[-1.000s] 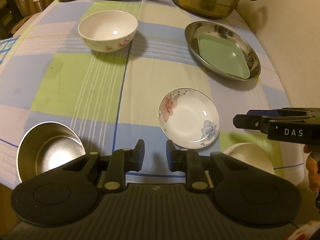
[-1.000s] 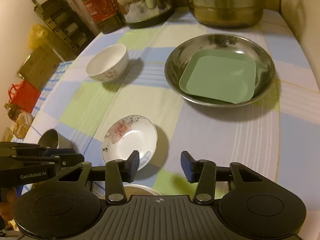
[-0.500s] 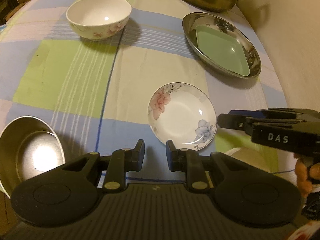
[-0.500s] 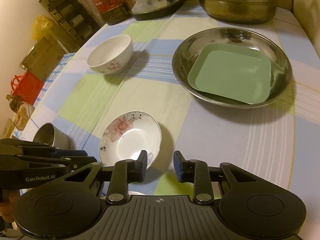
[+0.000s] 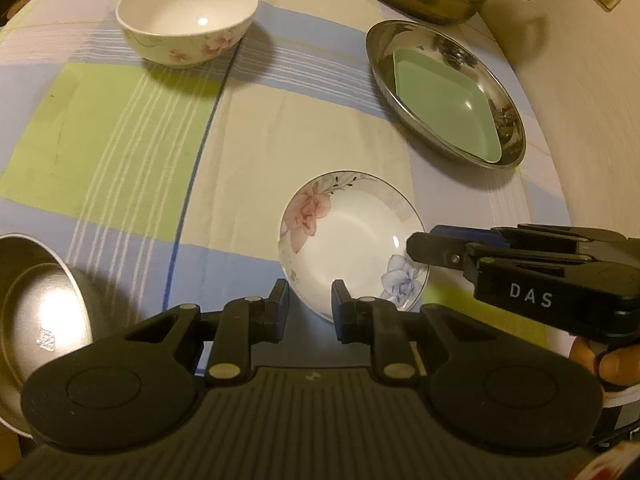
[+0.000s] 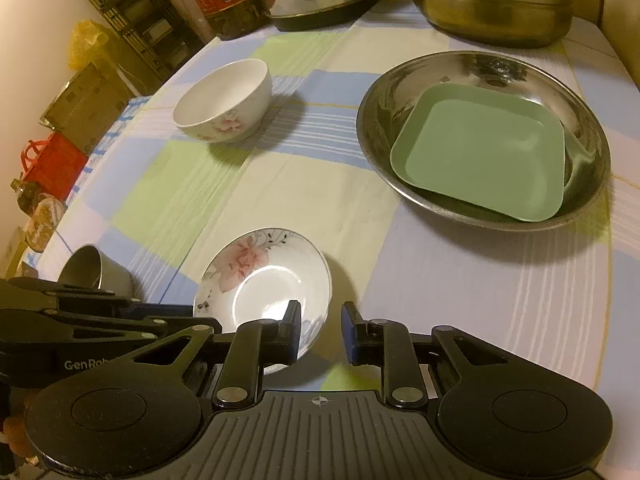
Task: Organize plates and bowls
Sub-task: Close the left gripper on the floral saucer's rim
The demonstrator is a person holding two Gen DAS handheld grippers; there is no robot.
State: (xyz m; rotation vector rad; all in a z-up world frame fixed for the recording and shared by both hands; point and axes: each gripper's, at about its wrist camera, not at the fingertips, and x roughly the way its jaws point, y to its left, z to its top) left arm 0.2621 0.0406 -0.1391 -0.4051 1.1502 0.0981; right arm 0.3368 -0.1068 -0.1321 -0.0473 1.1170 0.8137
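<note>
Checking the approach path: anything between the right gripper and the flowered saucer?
Nothing visible. The right gripper, jaws closing with nothing between them, sits at the flowered saucer near rim. The left gripper crowds the same rim from the other side, so they may clash.

the steel bowl (image 5: 38, 312) is cut off by the left edge, the big pot (image 6: 496, 0) by the top, and the floral dish's (image 6: 264, 284) near rim sits hidden behind the right tool (image 6: 320, 332).

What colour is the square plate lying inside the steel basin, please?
Plain pale green; the square plate shows best in the right wrist view.
</note>
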